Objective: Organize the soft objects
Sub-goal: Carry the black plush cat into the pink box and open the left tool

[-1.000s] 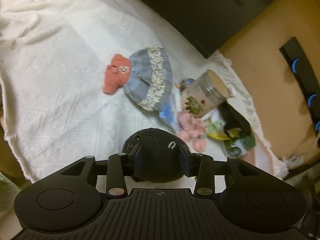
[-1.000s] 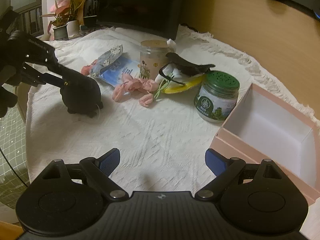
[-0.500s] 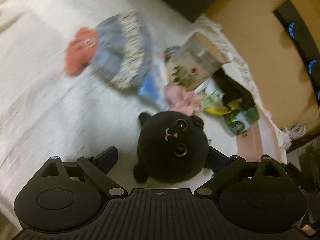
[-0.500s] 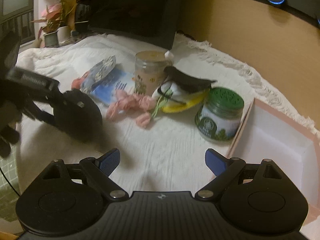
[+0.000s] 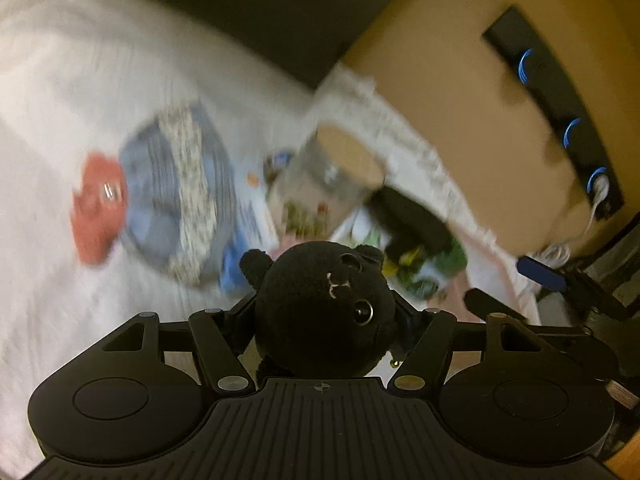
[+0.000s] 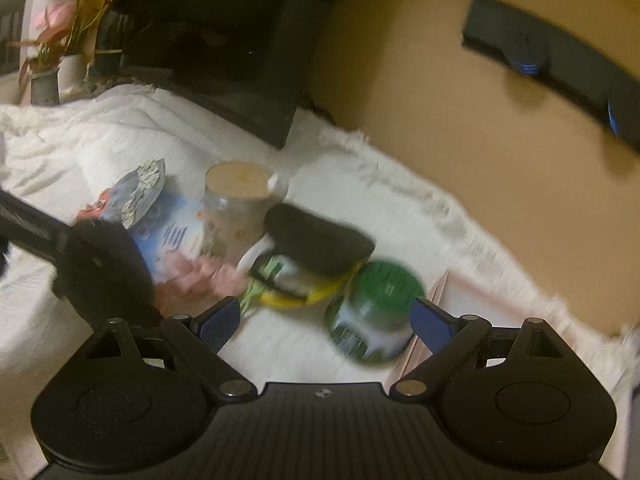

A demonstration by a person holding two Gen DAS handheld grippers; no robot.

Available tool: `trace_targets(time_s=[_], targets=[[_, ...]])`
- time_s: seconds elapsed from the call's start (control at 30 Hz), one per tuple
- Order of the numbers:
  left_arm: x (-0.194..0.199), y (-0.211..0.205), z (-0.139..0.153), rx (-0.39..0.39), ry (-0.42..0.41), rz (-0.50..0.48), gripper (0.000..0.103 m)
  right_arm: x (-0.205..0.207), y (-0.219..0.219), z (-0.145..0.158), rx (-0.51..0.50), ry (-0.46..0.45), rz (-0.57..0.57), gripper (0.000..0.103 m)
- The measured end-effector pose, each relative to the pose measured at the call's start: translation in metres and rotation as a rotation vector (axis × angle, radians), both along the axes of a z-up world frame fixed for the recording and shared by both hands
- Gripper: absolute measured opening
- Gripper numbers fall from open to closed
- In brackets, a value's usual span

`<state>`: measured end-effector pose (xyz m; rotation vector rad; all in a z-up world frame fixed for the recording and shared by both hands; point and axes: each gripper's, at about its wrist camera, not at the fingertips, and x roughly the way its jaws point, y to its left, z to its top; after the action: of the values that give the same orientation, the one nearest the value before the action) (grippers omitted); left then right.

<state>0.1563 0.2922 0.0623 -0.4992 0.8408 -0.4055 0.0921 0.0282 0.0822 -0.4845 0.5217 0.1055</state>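
Since the earlier frame the black cat plush (image 5: 320,304) turned face-up between the left tongs (image 5: 322,320), jaws closing on it above the table's (image 5: 60,100) near edge | right tongs (image 6: 326,320) wide, empty | risk: loose grip drops plush; swing toward pink box (image 6: 460,292) could topple green-lidded jar (image 6: 374,312).

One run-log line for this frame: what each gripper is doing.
left gripper: fingers closing around black cat plush | right gripper: open, empty, above white cloth | pink box: nothing visible inside
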Motion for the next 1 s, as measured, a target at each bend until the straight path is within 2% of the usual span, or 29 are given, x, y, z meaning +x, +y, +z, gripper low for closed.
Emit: trace_targets(time_s=[0.1, 0.17, 0.27, 0.33, 0.37, 0.4, 0.43, 0.53, 0.67, 0.77, 0.87, 1.0], targets=[[-0.002, 0.010, 0.009, 0.006, -0.024, 0.027, 0.071, 0.018, 0.017, 0.000, -0.070, -0.049, 0.052, 0.084], [-0.003, 0.016, 0.012, 0.011, -0.010, 0.037, 0.071, 0.038, 0.029, -0.007, -0.115, -0.036, 0.080, 0.078], [-0.003, 0.024, 0.012, 0.034, -0.012, 0.040, 0.071, 0.067, 0.044, -0.023, -0.168, -0.012, 0.088, 0.063], [-0.003, 0.033, 0.007, 0.022, 0.003, 0.076, 0.071, 0.081, 0.052, -0.035, -0.213, -0.010, 0.086, 0.059], [-0.003, 0.037, 0.006, 0.012, 0.015, 0.088, 0.071, 0.089, 0.056, -0.042, -0.243, 0.007, 0.083, 0.047], [-0.004, 0.042, 0.005, 0.004, 0.017, 0.093, 0.071, 0.094, 0.058, -0.046, -0.260, 0.031, 0.083, 0.022], [-0.006, 0.045, 0.007, 0.007, 0.007, 0.099, 0.071, 0.097, 0.058, -0.047, -0.268, 0.055, 0.087, 0.016], [-0.008, 0.058, 0.011, 0.025, -0.007, 0.140, 0.071, 0.090, 0.050, -0.022, -0.220, 0.039, 0.110, 0.012], [0.004, 0.060, 0.029, 0.027, -0.041, 0.144, 0.071, 0.080, 0.026, 0.035, -0.059, 0.022, 0.096, 0.011], [0.018, 0.046, 0.053, 0.038, -0.092, 0.094, 0.071, 0.069, 0.010, 0.068, 0.023, -0.017, 0.071, 0.011], [0.034, 0.022, 0.079, 0.047, -0.153, 0.023, 0.071, 0.052, -0.004, 0.090, 0.028, -0.097, 0.038, 0.011], [0.058, -0.025, 0.109, 0.049, -0.220, -0.099, 0.071, 0.030, -0.032, 0.110, 0.033, -0.161, -0.023, 0.011]])
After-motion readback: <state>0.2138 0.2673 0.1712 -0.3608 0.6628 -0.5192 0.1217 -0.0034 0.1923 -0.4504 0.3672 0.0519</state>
